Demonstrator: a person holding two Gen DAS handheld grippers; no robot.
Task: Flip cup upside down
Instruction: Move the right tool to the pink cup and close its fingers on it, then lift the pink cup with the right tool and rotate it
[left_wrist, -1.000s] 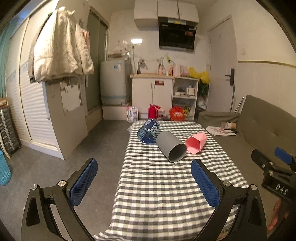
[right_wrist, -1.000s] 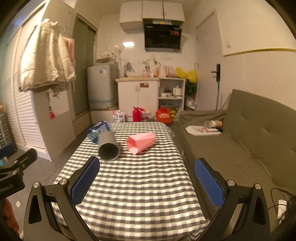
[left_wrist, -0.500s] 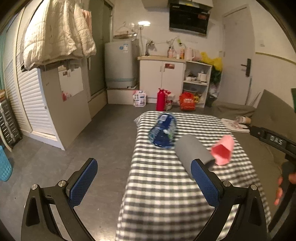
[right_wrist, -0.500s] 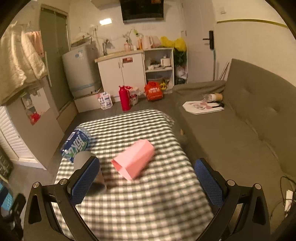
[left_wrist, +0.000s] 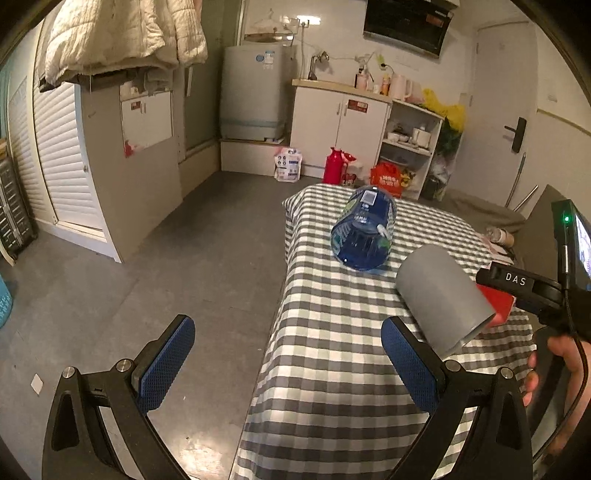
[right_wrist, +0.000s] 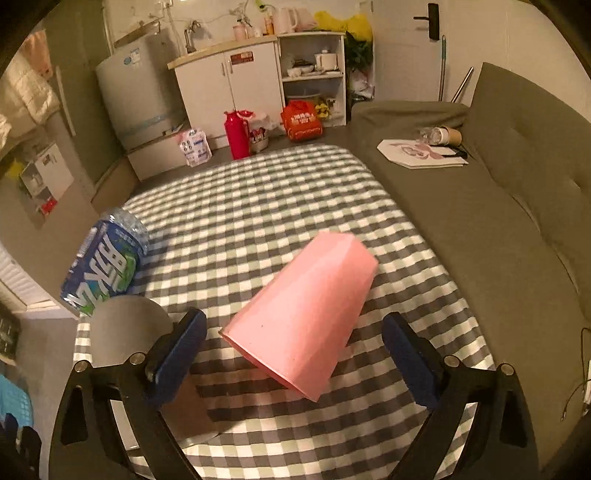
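Note:
A pink cup (right_wrist: 303, 314) lies on its side on the checked table (right_wrist: 258, 206), its open mouth toward me. My right gripper (right_wrist: 295, 358) is open and hangs close over it, with the cup between the blue pads but not touched. A grey cup (left_wrist: 443, 295) lies on its side next to it; it also shows in the right wrist view (right_wrist: 129, 328). My left gripper (left_wrist: 288, 365) is open and empty over the table's left edge, its right pad near the grey cup. The pink cup (left_wrist: 498, 310) is mostly hidden behind the grey cup and the right gripper body.
A blue water bottle (left_wrist: 364, 232) lies on its side farther back on the table, also in the right wrist view (right_wrist: 103, 269). A grey sofa (right_wrist: 517, 184) runs along the table's right side. Floor (left_wrist: 184, 258) lies to the table's left.
Both grippers have moved forward and down toward the table. The right one now straddles the pink cup; the left one has shifted left, near the grey cup. The cups have not moved.

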